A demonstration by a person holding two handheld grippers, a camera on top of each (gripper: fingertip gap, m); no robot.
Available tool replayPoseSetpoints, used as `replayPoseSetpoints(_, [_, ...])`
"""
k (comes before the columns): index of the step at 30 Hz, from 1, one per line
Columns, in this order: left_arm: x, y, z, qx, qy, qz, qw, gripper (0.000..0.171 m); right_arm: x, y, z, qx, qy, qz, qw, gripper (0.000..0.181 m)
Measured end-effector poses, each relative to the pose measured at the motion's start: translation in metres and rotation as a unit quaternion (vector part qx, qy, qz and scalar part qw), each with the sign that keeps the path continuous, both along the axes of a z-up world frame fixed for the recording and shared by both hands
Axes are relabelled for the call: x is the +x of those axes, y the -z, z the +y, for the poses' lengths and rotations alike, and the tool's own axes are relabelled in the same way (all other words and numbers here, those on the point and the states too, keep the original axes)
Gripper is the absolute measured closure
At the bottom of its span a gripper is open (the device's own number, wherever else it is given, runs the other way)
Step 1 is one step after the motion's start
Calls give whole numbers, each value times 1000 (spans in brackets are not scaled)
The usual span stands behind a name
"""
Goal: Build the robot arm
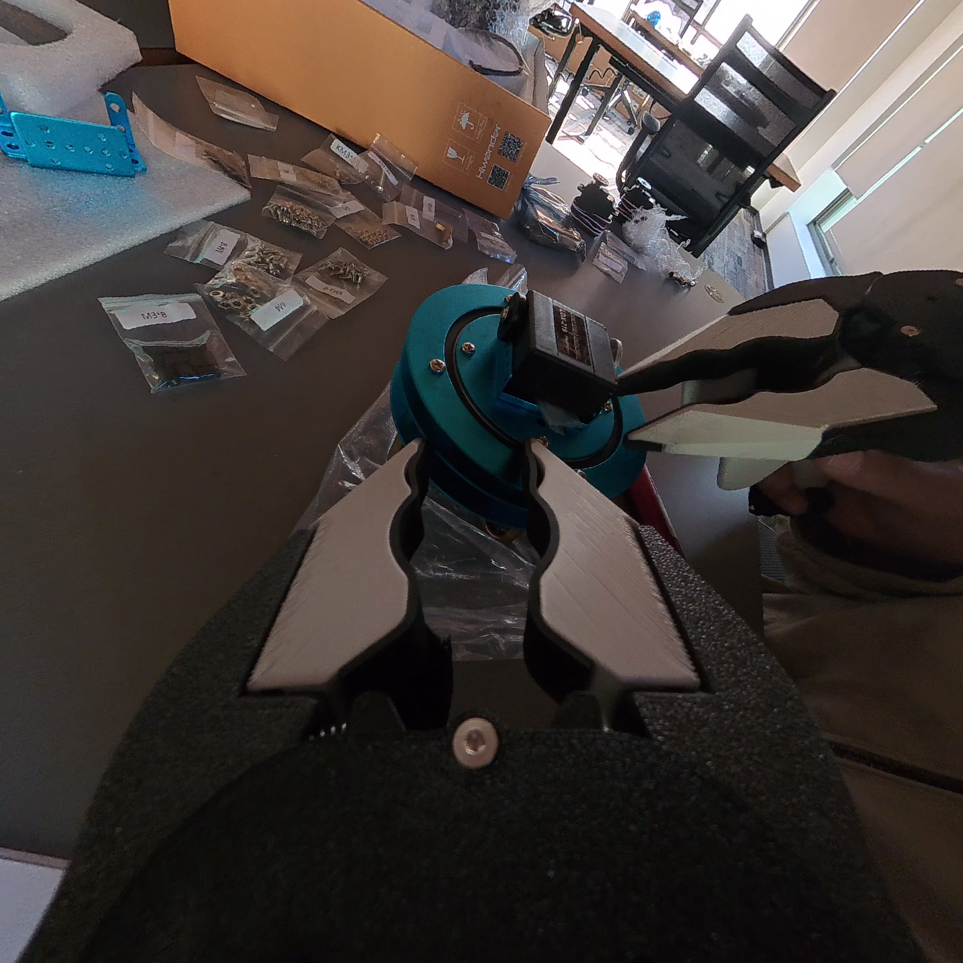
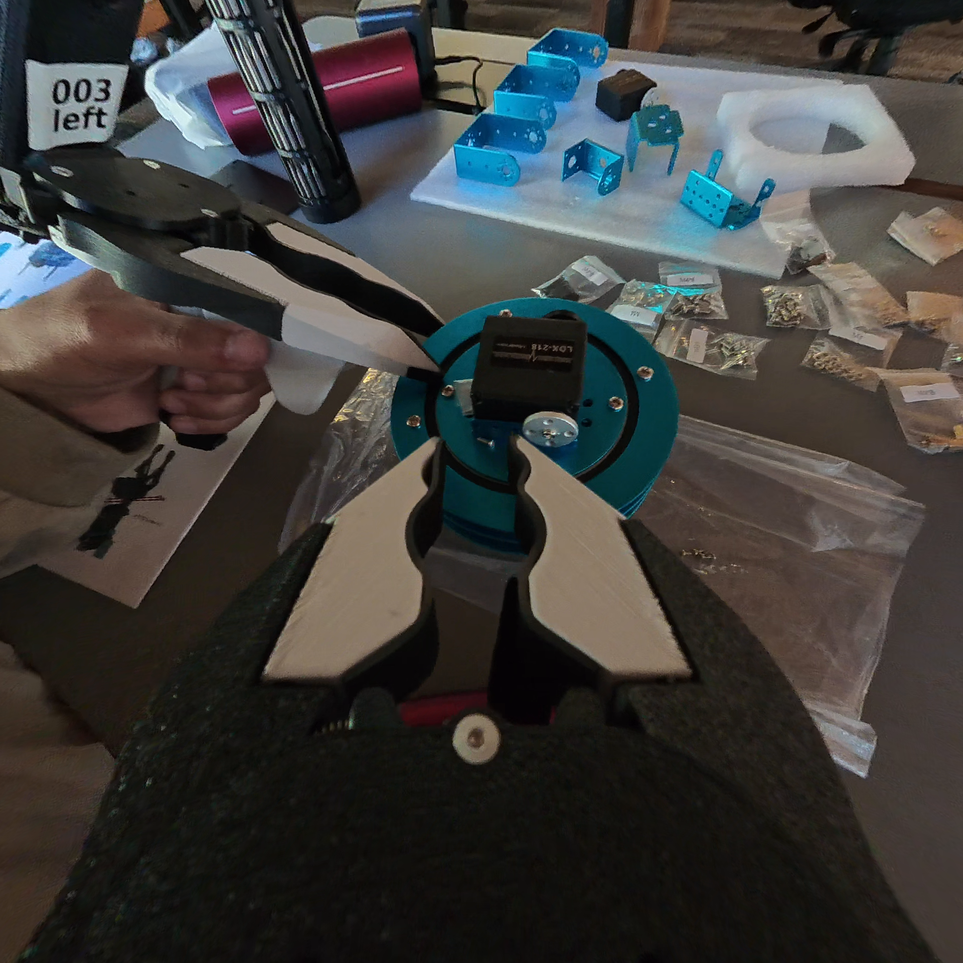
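Both grippers flank the blue round base (image 2: pixel 536 396) at frame centre — right gripper (image 2: pixel 477 443) nearer. The left gripper (image 1: pixel 474 448) and the right both have jaws apart, holding nothing — the black servo (image 2: pixel 526 365) sits between.

1. Daylight enters through windows (image 1: pixel 886 104), blown out at top right of the left view.
2. Tabletop (image 1: pixel 130 495) dim; right view darker.
3. Wide-angle bending at edges; slight corner blur.
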State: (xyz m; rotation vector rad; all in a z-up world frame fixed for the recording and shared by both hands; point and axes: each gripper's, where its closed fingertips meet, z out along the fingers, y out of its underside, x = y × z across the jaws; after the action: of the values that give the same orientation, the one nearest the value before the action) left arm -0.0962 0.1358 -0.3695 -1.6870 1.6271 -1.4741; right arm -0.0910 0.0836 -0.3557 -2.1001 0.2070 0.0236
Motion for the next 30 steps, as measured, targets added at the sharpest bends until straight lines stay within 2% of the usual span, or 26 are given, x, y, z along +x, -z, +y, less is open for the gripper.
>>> replayPoseSetpoints(6, [0, 0, 0, 2, 0, 0, 1000, 137, 2, 7, 3, -14, 12, -7, 1000, 163])
replayPoseSetpoints(11, [0, 0, 0, 3, -1, 0, 1000, 137, 6, 7, 3, -13, 14, 6, 1000, 173])
replayPoseSetpoints(20, [0, 0, 1, -1, -2, -1, 1000, 137, 3, 7, 5, -22, 9, -38, 999, 181])
replayPoseSetpoints(30, [-1, -1, 1, 4, -3, -1, 1000, 137, 2, 7, 6, -12, 2, -42, 999, 181])
